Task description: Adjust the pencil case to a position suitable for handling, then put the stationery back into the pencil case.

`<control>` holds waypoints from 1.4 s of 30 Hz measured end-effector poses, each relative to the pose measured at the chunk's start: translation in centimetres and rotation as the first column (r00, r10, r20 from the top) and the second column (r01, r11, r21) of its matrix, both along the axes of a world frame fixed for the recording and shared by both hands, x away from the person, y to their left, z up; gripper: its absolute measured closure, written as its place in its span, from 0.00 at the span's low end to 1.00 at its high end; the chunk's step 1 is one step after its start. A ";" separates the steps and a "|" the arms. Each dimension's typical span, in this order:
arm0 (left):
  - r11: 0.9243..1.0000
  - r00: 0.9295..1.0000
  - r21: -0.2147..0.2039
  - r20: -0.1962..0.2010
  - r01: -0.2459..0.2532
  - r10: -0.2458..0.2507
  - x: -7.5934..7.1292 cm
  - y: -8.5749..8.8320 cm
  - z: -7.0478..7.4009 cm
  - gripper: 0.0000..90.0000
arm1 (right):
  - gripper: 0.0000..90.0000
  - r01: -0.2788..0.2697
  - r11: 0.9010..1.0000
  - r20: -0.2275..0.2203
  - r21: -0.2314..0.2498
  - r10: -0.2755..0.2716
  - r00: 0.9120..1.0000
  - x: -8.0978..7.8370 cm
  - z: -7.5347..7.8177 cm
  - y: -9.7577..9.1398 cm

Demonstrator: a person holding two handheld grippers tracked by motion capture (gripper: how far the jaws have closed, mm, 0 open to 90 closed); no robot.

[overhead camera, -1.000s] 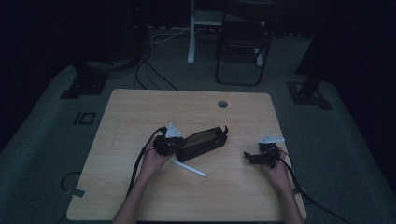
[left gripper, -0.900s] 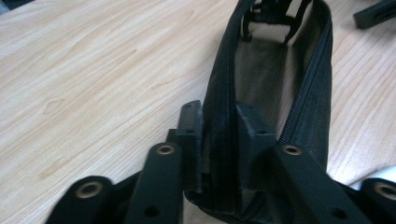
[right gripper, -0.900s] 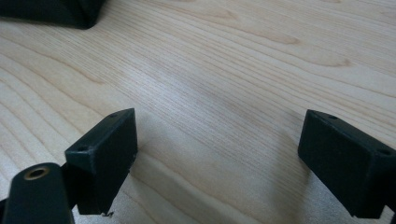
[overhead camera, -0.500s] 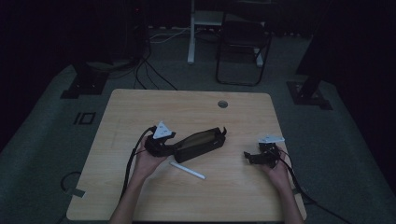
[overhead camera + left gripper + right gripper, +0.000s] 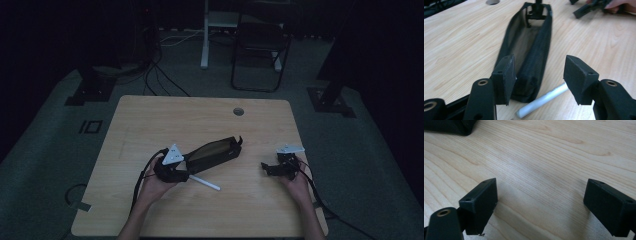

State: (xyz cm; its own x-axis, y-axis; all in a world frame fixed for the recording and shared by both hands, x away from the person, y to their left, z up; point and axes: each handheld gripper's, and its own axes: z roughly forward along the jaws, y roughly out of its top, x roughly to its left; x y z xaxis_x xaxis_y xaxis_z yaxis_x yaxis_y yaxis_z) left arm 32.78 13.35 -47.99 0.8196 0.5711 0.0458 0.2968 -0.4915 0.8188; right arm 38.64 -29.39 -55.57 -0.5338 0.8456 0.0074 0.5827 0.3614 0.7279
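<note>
A long black mesh pencil case (image 5: pixel 215 152) lies open on the wooden table (image 5: pixel 200 120), slanting from centre to upper right. A white pen (image 5: pixel 204 183) rests on the table beside its near end. My left gripper (image 5: pixel 186 172) sits at that end. Its jaws have just been opening and stand wide, pressing on nothing. In the left gripper view the case (image 5: pixel 529 50) and pen (image 5: pixel 544 100) lie just beyond the gripper (image 5: pixel 537 72). My right gripper (image 5: pixel 270 169) rests open on bare wood to the right, and the right gripper view (image 5: pixel 540 202) shows nothing between its pads.
A round cable hole (image 5: pixel 238 111) is near the table's far edge. A corner of the case (image 5: pixel 451 126) shows at the top left of the right gripper view. The right gripper (image 5: pixel 589 7) lies beyond the case in the left gripper view. A chair (image 5: pixel 260 45) stands behind the table.
My left gripper has drawn back a little to the left from the case's near end and its jaws have opened. The pen, the case and the right gripper have stayed put.
</note>
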 end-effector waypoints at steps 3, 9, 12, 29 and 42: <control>0.999 1.000 -0.023 0.006 0.029 -0.029 -0.2 -0.3 0.0 0.49 | 0.13 0.000 1.000 0.000 0.000 0.000 1.000 0.0 0.0 0.0; 0.997 0.997 -0.040 -0.012 0.073 -0.074 -0.5 -0.9 -0.4 0.50 | 0.13 0.000 1.000 0.000 0.000 0.000 1.000 0.0 0.0 0.0; 0.995 0.995 -0.034 -0.016 0.098 -0.098 -1.0 -1.3 -1.0 0.50 | 0.13 0.000 1.000 0.000 0.000 0.000 1.000 0.0 0.0 0.0; 0.984 0.987 0.080 -0.038 0.162 -0.159 -1.7 -3.9 -4.2 0.39 | 0.13 -0.002 1.000 0.002 -0.002 0.002 1.000 0.0 0.0 0.0; 0.977 0.989 0.160 -0.062 0.139 -0.131 -0.7 -4.0 -6.1 0.43 | 0.13 -0.002 1.000 0.002 -0.002 0.002 1.000 0.0 0.0 0.0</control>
